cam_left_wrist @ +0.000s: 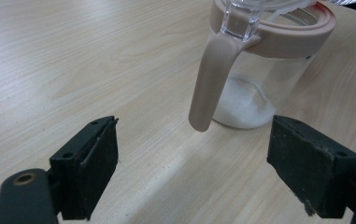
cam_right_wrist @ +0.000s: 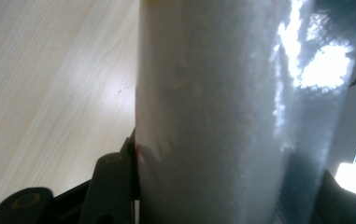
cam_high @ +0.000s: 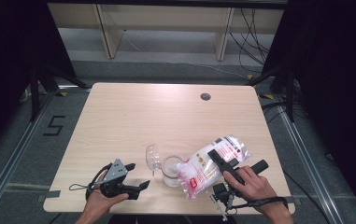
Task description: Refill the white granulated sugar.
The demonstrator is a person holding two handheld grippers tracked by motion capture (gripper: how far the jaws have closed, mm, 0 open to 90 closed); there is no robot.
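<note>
Right hand-held black two-jaw gripper (cam_high: 218, 159) seen at the desk's near right corner, clamped about halfway closed on the clear plastic bag of white granules with red and white printed label (cam_high: 211, 166). Bag pressed between both jaws in the right gripper view (cam_right_wrist: 231, 116), its white contents packed against the left pad. Bag held tilted, lower end down toward the clear glass jar with pale pink rim and hinged lid (cam_high: 171, 171), upper end raised toward the desk's right edge. Bag's lower end placed just beside the jar mouth; actual contact could not be told.

Jar stood upright on the light wooden desk (cam_high: 166, 116), close to the near edge and roughly midway along it. Clear lid swung open and back on the side toward the left edge. Shallow layer of white granules lay on the jar floor (cam_left_wrist: 243, 105). Pale pink latch arm (cam_left_wrist: 210, 84) hung down the jar's outer wall.

Left hand-held black two-jaw gripper (cam_high: 136, 179) rested by the near left corner, pointed along the near edge toward the jar. Jaws spread wide apart in the left gripper view (cam_left_wrist: 194, 172), nothing between the pads, bare desk beneath. Jar stood ahead of those jaws, apart from them.
</note>
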